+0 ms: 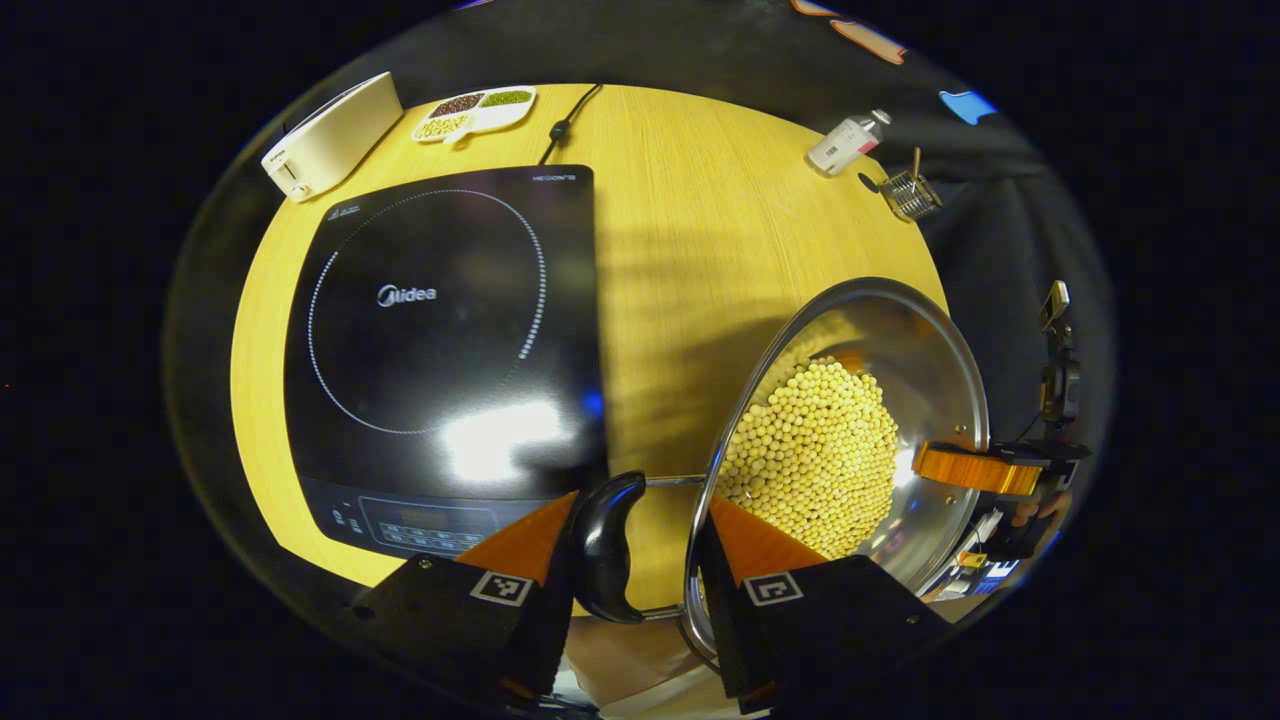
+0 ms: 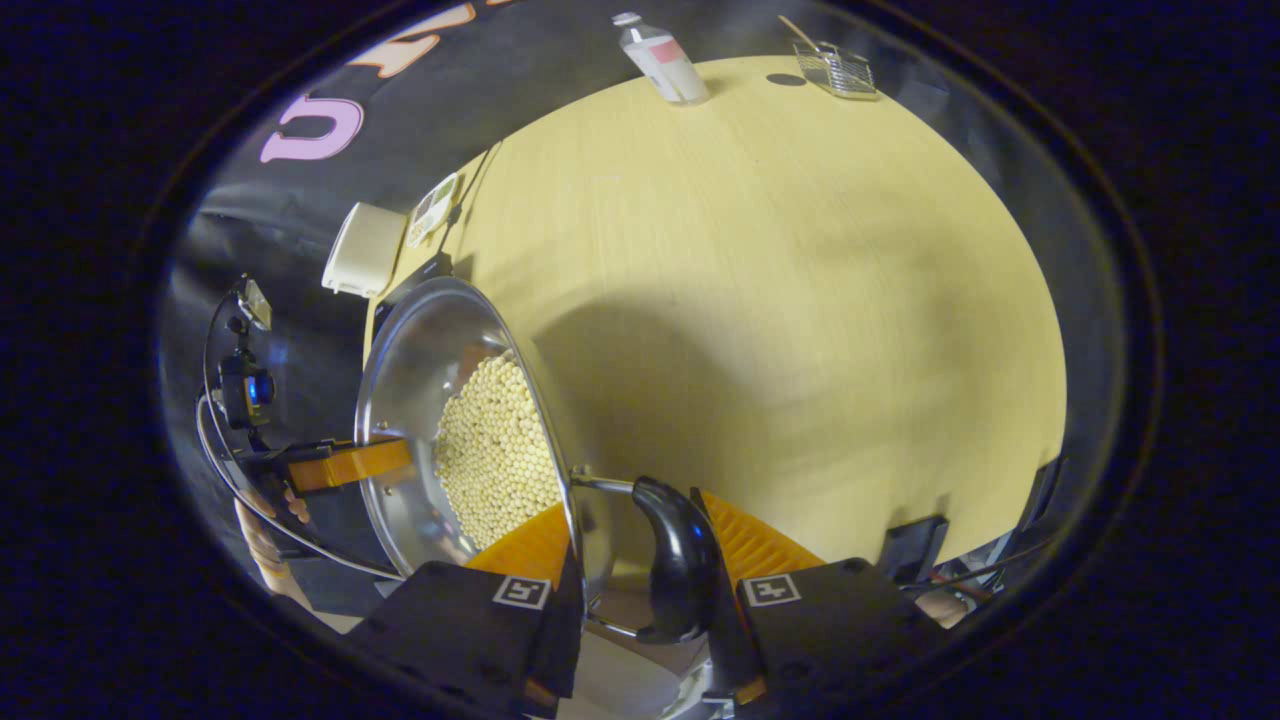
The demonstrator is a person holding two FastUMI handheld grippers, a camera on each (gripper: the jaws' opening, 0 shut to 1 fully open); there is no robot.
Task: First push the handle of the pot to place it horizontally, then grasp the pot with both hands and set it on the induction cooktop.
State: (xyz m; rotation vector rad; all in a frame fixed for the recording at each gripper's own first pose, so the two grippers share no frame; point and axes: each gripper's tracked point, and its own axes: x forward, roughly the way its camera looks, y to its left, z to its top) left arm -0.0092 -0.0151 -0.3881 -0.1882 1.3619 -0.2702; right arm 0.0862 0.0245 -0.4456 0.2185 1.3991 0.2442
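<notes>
While the left gripper view looks along the left tongs (image 1: 640, 560), their two fingers stand on either side of the black side handle (image 1: 607, 545) of the steel pot (image 1: 930, 350); one finger touches the handle and the other lies at the pot's rim, so I cannot tell whether both press on it. The pot, filled with pale round beans (image 1: 815, 455), appears tilted and is beside the induction cooktop (image 1: 440, 350), not on it, over the wooden surface (image 1: 700, 250). Across the pot, the other tongs (image 1: 975, 468) reach to its far rim, with a hand (image 1: 1040, 508) behind them. At the back of the surface lie a white box-shaped appliance (image 1: 330, 135), a divided dish of grains (image 1: 475, 112), a black cable (image 1: 565, 125), a small bottle (image 1: 848, 143) and a little wire basket (image 1: 912, 192). In the right gripper view, the right tongs (image 2: 640, 570) stand around the pot's second black handle (image 2: 678, 570): one finger is against the handle, the other is by the rim, and again I cannot tell the grip for sure. The pot (image 2: 420, 350) with beans (image 2: 495, 455) is at the left, and the left tongs (image 2: 350, 465) hold at its opposite rim. The bare wooden surface (image 2: 800, 300) spreads to the right, with the bottle (image 2: 662, 60) and the basket (image 2: 835, 68) at its far edge, and the white appliance (image 2: 362, 250) near the pot.
</notes>
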